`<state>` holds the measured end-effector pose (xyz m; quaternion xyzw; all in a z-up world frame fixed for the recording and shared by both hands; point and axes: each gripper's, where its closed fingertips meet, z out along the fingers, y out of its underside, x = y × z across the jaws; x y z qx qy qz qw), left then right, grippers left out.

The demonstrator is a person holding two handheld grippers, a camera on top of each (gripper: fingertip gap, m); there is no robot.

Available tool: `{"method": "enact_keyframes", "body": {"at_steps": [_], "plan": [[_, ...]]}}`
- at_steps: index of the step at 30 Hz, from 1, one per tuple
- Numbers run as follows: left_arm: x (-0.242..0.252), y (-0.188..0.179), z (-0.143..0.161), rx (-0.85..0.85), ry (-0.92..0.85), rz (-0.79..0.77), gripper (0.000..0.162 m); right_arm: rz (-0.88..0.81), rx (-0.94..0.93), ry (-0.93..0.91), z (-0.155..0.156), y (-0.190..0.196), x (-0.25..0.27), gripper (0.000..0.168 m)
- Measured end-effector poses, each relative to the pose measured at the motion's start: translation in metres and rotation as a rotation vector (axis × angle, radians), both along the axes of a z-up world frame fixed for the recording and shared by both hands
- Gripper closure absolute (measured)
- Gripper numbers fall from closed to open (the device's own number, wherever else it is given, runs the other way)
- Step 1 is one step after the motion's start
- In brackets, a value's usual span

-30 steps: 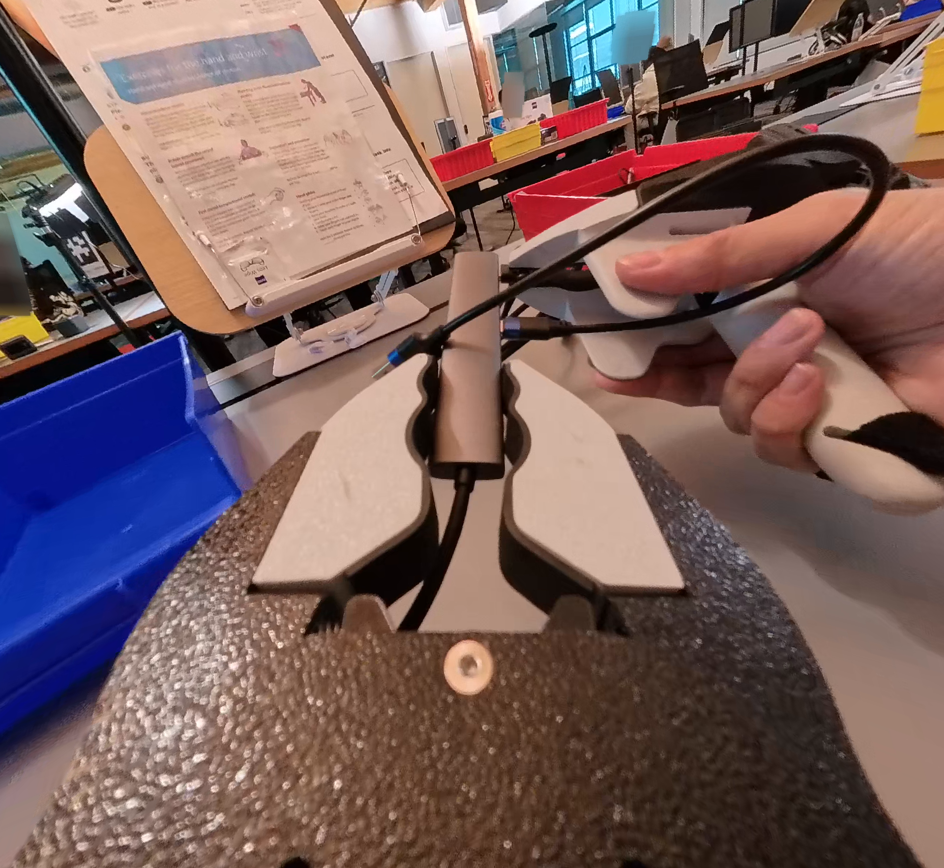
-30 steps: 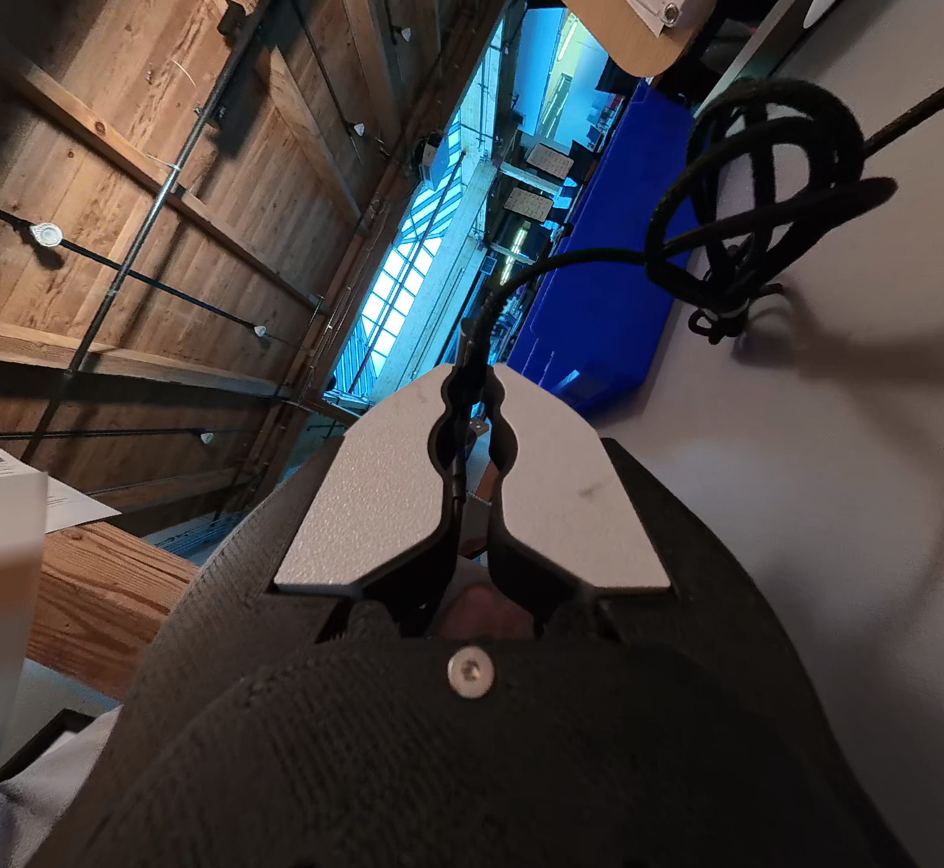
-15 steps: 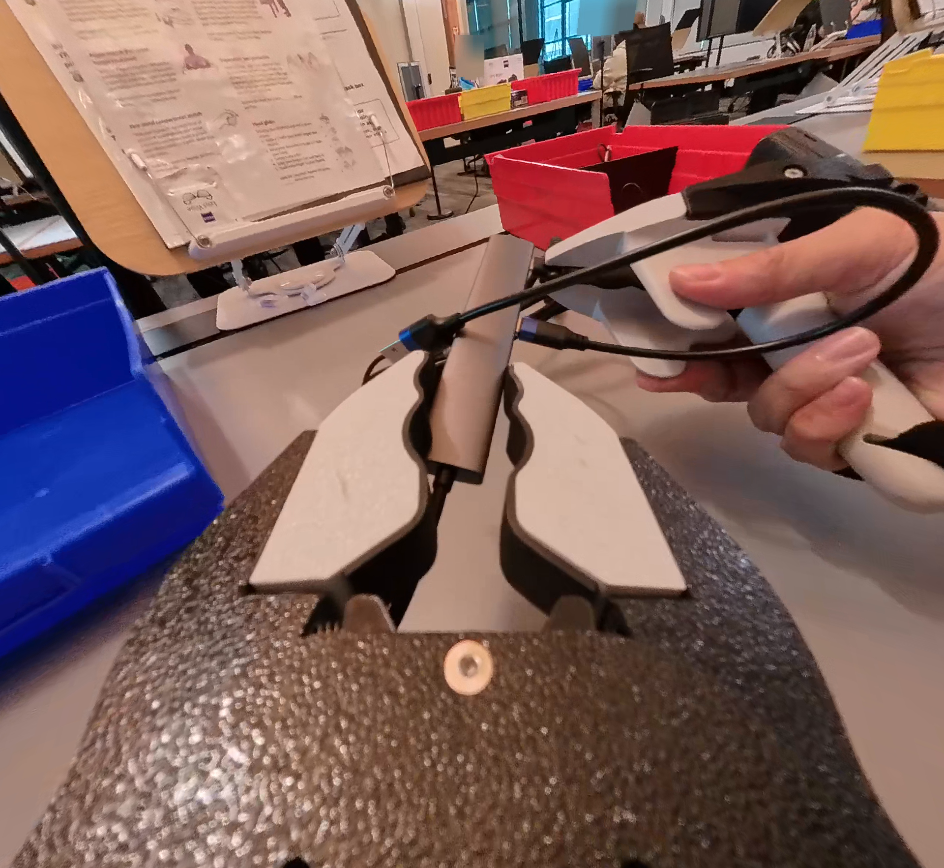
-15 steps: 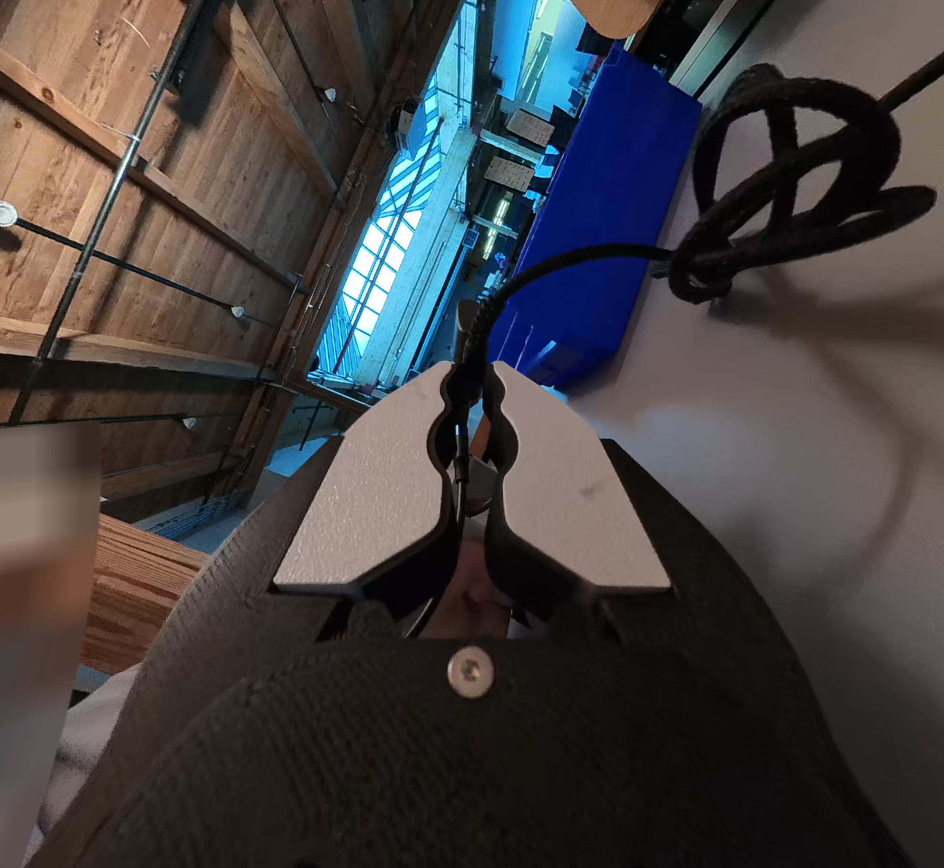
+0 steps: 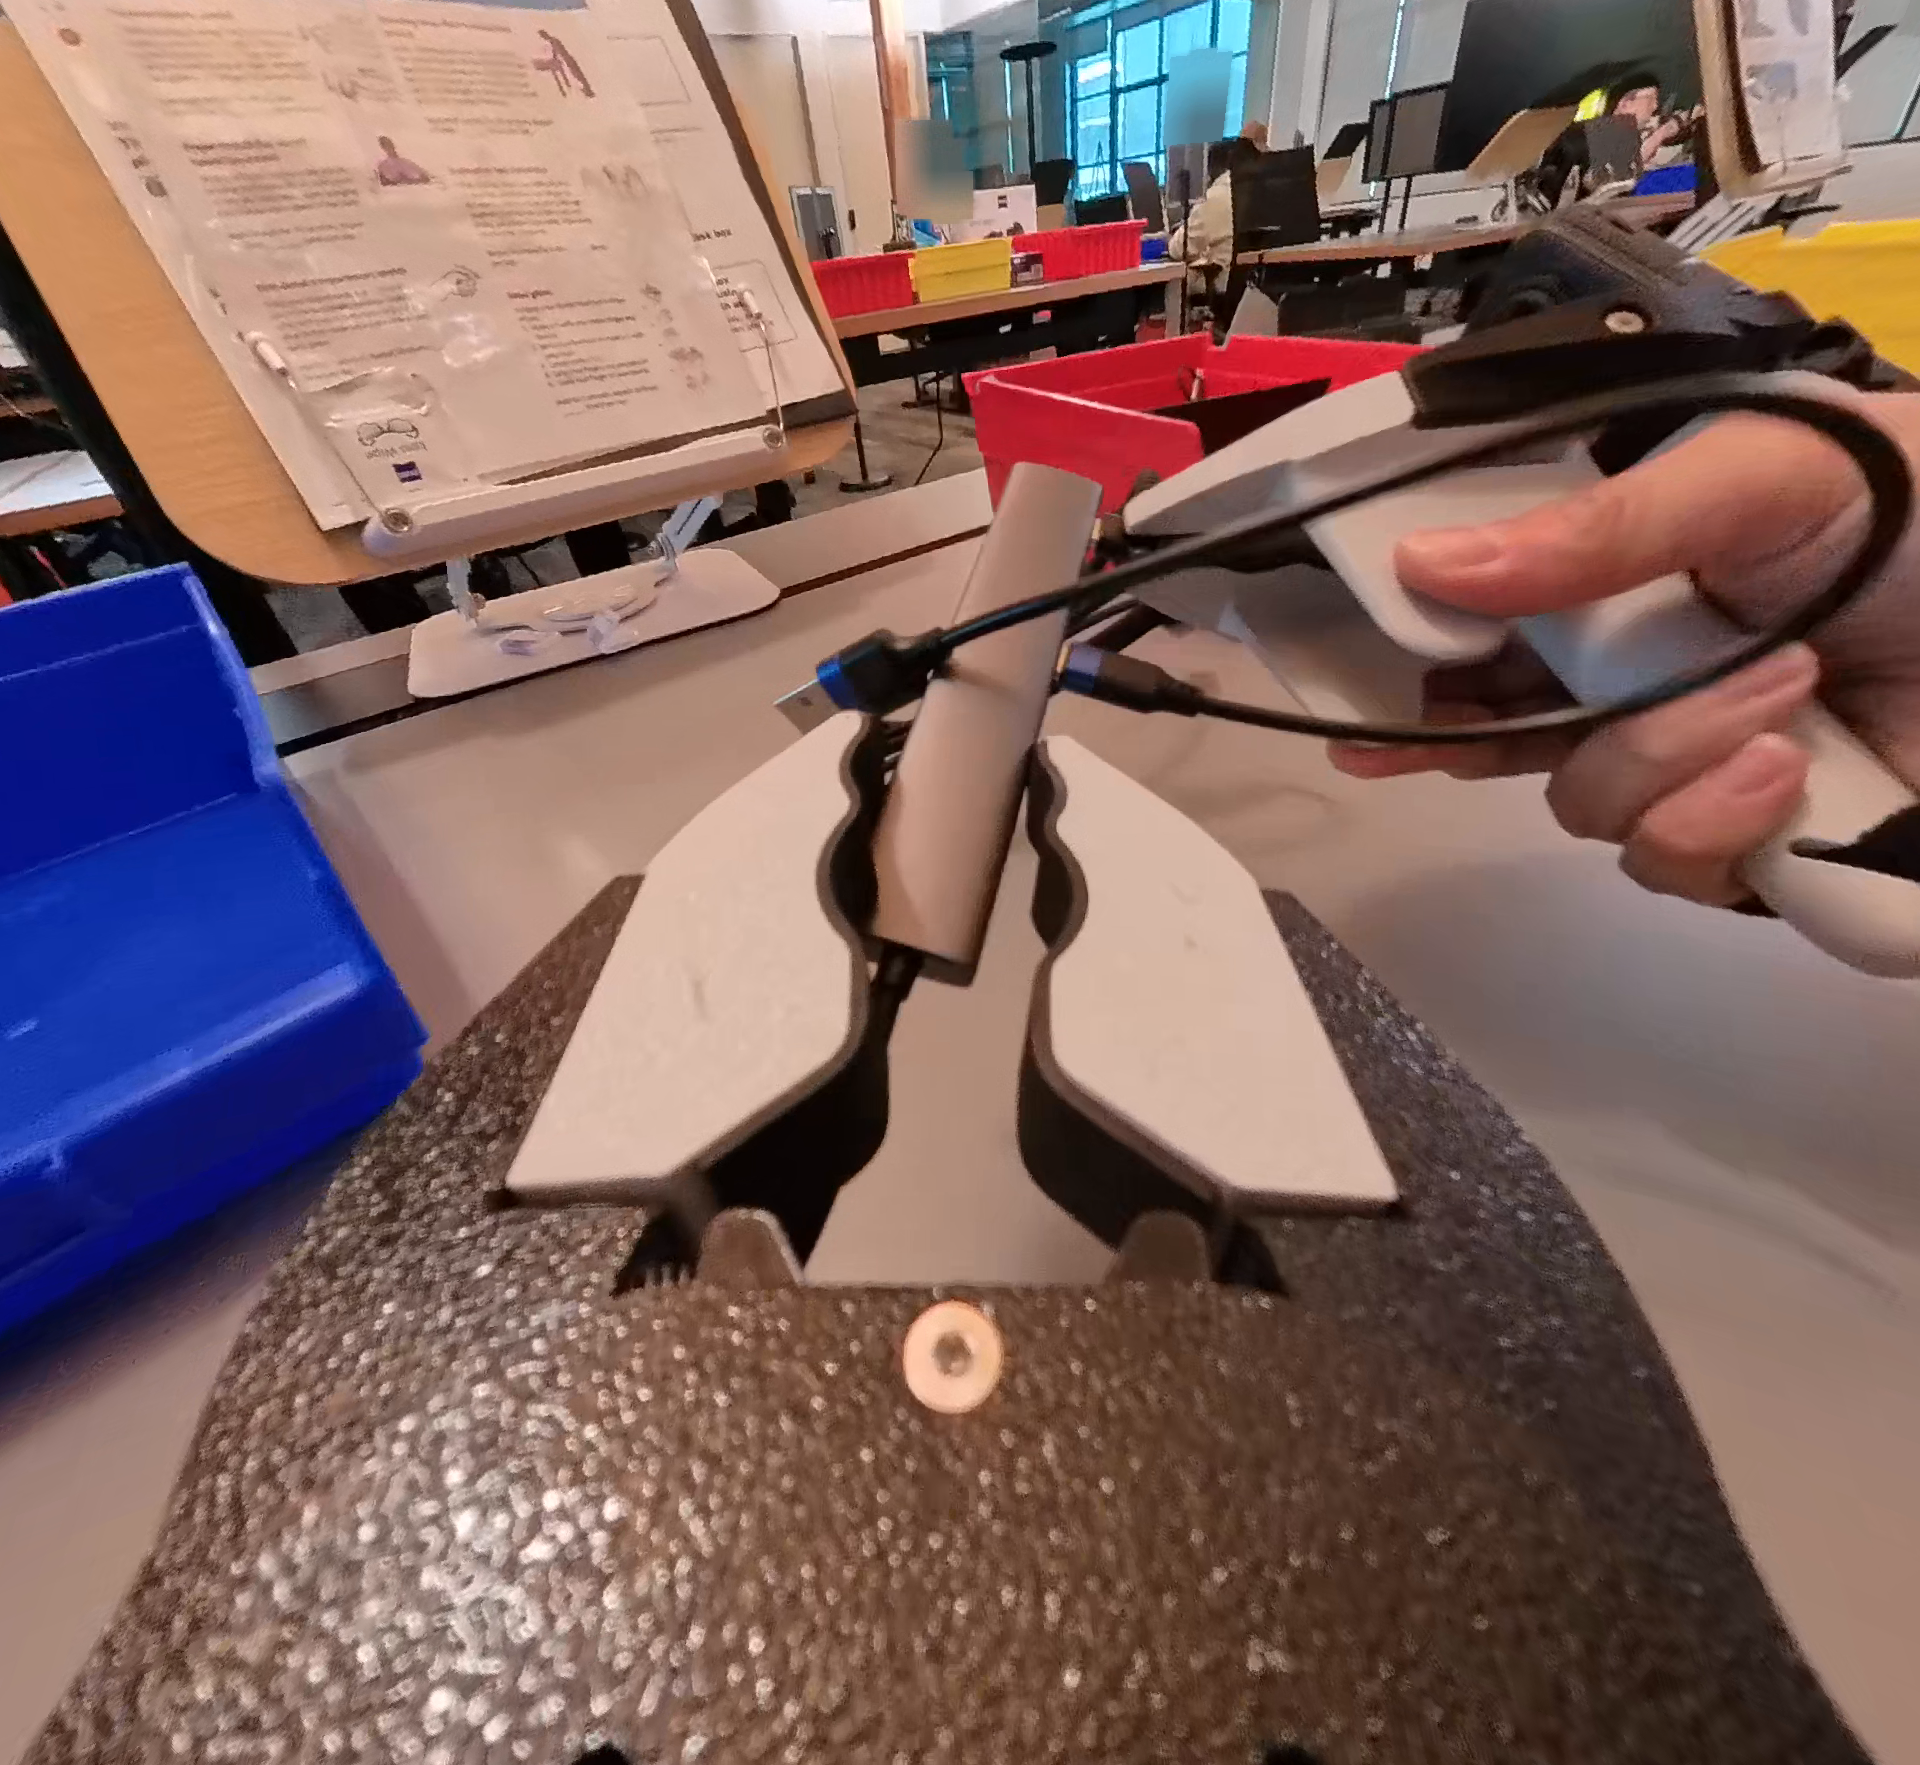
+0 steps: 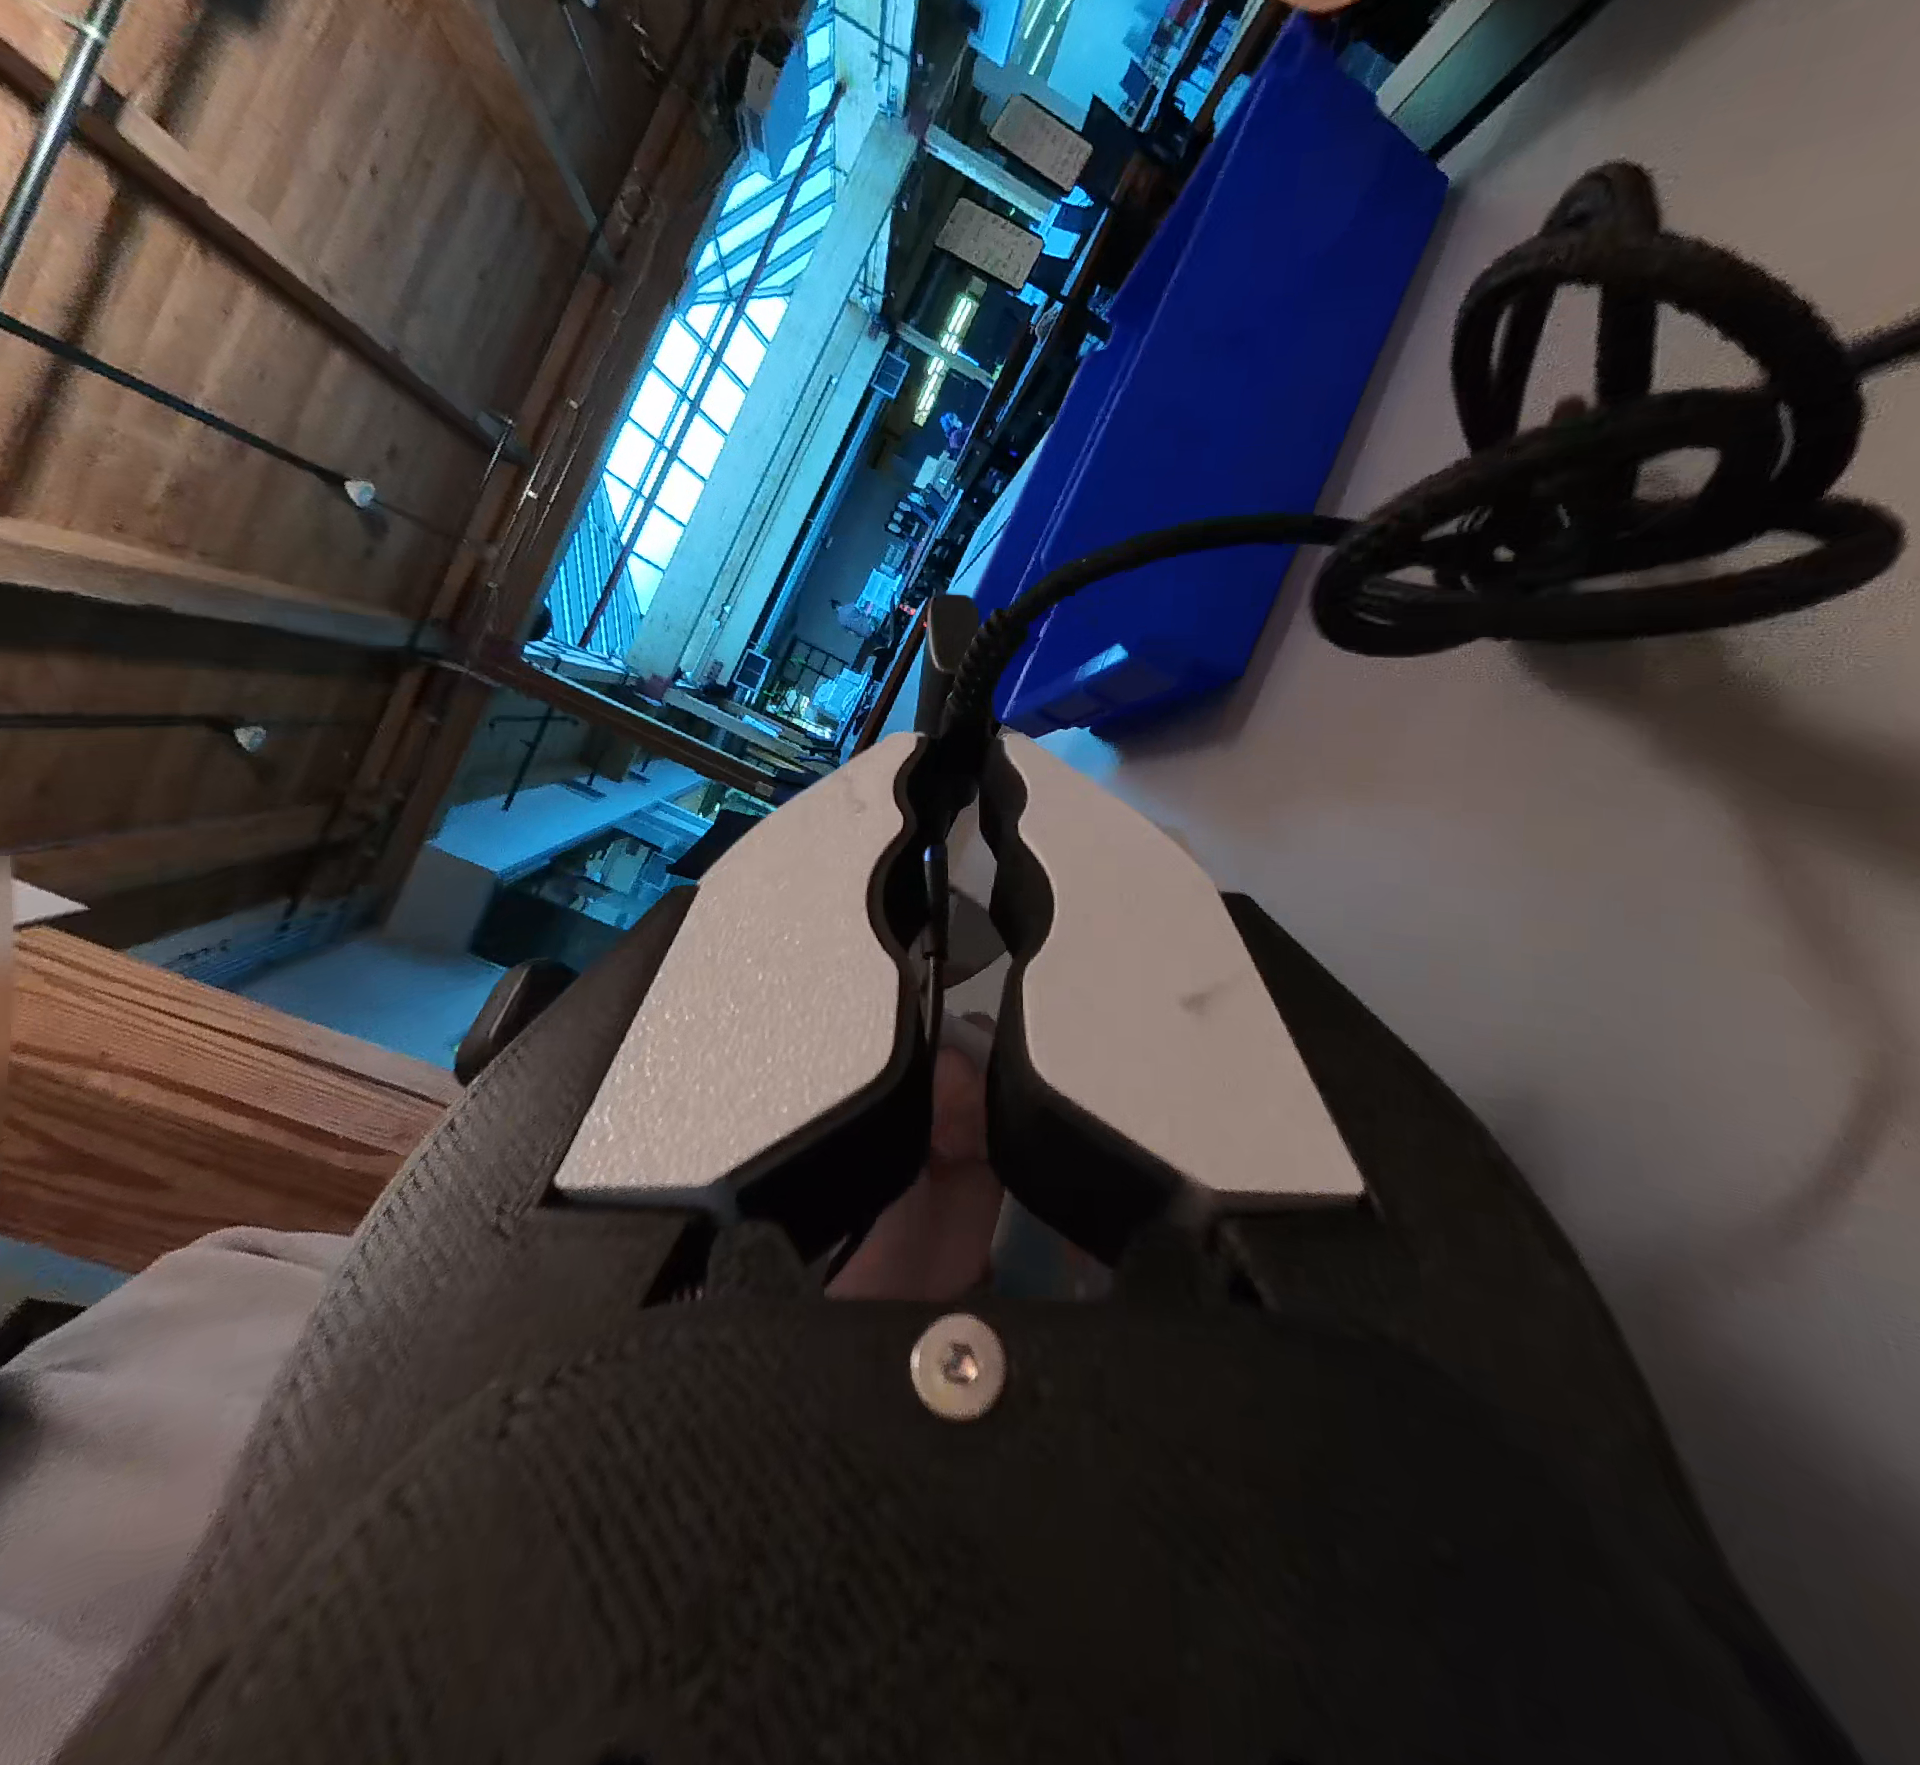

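1. grey tabletop spreads under both grippers in a large workshop, with rows of desks, red and yellow bins and monitors behind.
2. left gripper is clenched on a slim grey usb hub, which stands tilted between the two pale fingers, its far end leaning right.
3. a black cable leaves the hub's near end and drops between the fingers.
4. a blue-collared usb plug sits just beside the hub's left edge; its thin black cable loops round to the right.
5. right gripper is squeezed onto that cable near a connector; a hand holds its white handle.
6. a coiled black cable lies on the table farther off.
7. a blue bin sits left, near a tilted board with a laminated instruction sheet; a red bin stands behind.
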<state>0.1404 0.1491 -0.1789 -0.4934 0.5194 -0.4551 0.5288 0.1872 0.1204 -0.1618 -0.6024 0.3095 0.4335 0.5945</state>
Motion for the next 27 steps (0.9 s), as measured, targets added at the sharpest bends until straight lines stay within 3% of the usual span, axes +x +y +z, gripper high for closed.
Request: {"method": "enact_keyframes", "body": {"at_steps": [10,12,14,15,17,21,24,27], "plan": [[0.000,-0.008,-0.008,0.040,0.031,-0.026,0.136,-0.099,0.068,0.119,-0.011,-0.013,-0.003,0.159],[-0.006,0.024,0.002,-0.049,-0.031,0.141,0.138,-0.139,0.018,0.058,-0.016,-0.026,0.011,0.160],[-0.019,0.061,0.011,-0.149,-0.056,0.151,0.138,-0.226,0.059,0.108,-0.017,-0.057,0.043,0.160],[-0.025,0.071,0.018,-0.132,-0.080,0.156,0.139,-0.170,0.030,0.091,-0.022,-0.065,0.042,0.160],[-0.032,0.074,0.025,-0.099,-0.104,0.176,0.139,-0.116,-0.100,-0.075,-0.034,-0.074,0.037,0.160],[-0.024,0.060,0.019,0.028,-0.086,0.146,0.139,-0.010,-0.126,-0.279,0.006,-0.076,0.029,0.160],[-0.020,0.055,0.012,0.044,-0.061,0.125,0.139,-0.036,-0.248,-0.540,0.037,-0.087,0.043,0.159],[-0.019,0.054,0.011,0.029,-0.065,0.104,0.139,-0.090,-0.283,-0.660,0.075,-0.100,0.069,0.160]]}}
